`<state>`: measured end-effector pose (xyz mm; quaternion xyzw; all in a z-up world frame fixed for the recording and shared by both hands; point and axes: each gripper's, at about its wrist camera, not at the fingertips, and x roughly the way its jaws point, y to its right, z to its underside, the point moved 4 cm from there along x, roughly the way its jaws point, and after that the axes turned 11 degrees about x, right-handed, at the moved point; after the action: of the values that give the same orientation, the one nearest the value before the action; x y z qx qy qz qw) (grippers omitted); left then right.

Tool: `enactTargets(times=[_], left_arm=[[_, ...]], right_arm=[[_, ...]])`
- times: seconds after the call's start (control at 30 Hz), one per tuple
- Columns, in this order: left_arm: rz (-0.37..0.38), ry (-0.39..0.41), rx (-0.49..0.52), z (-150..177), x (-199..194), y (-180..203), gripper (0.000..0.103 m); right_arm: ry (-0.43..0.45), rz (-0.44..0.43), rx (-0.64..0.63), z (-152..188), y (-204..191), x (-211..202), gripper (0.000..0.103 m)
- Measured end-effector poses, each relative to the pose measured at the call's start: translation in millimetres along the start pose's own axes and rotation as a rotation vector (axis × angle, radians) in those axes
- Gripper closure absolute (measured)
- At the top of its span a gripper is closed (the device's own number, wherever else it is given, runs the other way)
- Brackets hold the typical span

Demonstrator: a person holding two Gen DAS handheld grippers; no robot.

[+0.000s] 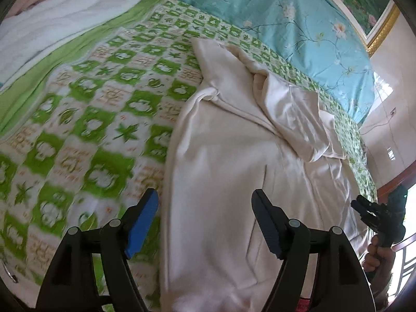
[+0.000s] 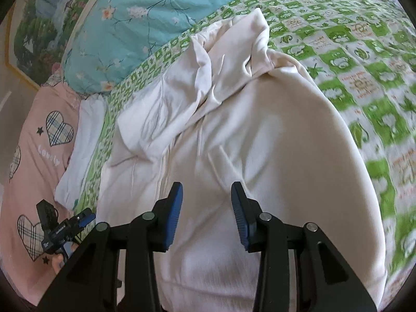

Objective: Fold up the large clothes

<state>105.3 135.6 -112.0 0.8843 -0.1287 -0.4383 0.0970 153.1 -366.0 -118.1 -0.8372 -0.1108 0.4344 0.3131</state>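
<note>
A: From the left wrist view, where do we stand?

B: Our left gripper point(image 1: 205, 208) hangs above the cream garment point(image 1: 234, 169), its jaws spread wide with nothing between them. The garment lies on the green-and-white checked bedspread point(image 1: 91, 119), its long left edge running just under the blue pad. Its far end is bunched, with what looks like a hood or sleeve point(image 1: 291, 114) rumpled across the top. At the far right we see our right gripper point(image 1: 364, 208), held off the garment's other edge; from here we cannot tell how its jaws stand.

A: And the right wrist view?

B: Here our right gripper point(image 2: 206, 202) hovers over the middle of the cream garment point(image 2: 260, 143), jaws apart and empty. The body looks fairly flat; the heap at the top point(image 2: 215, 59) is not. The left gripper point(image 2: 83, 219) shows small at lower left, over a pink heart-print cloth point(image 2: 31, 156) beside a turquoise floral pillow point(image 2: 124, 31).

A: So which step do we judge this to be?

B: Between grasps, we think: laid out, not yet folded. Next we probably need each gripper down on an edge, pinching one layer only, and the rumpled top smoothed before any fold.
</note>
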Motion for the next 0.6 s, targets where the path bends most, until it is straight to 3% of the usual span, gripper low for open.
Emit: enactTargets(times=[0.17, 0.27, 0.5, 0.6], left_arm=[[0.008, 0.0, 0.008, 15.0, -8.3, -5.3, 0.022], [0.039, -0.034, 0.009, 27.2, -6.9, -8.1, 0.022], [0.261, -0.074, -0.003, 65.7, -15.5, -4.7, 0.015], [0.326, -0.057, -0.038, 80.3, -20.1, -6.1, 0.015]], right_arm=[[0.037, 0.003, 0.007, 4.7, 15.7, -26.9, 0.049], [0.081, 0.035, 0.039, 1.2, 37.2, -48.1, 0.049], [0.155, 0.148, 0.13, -3.8, 92.3, -88.3, 0.049], [0.131, 0.11, 0.143, 1.4, 102.7, -92.6, 0.049]])
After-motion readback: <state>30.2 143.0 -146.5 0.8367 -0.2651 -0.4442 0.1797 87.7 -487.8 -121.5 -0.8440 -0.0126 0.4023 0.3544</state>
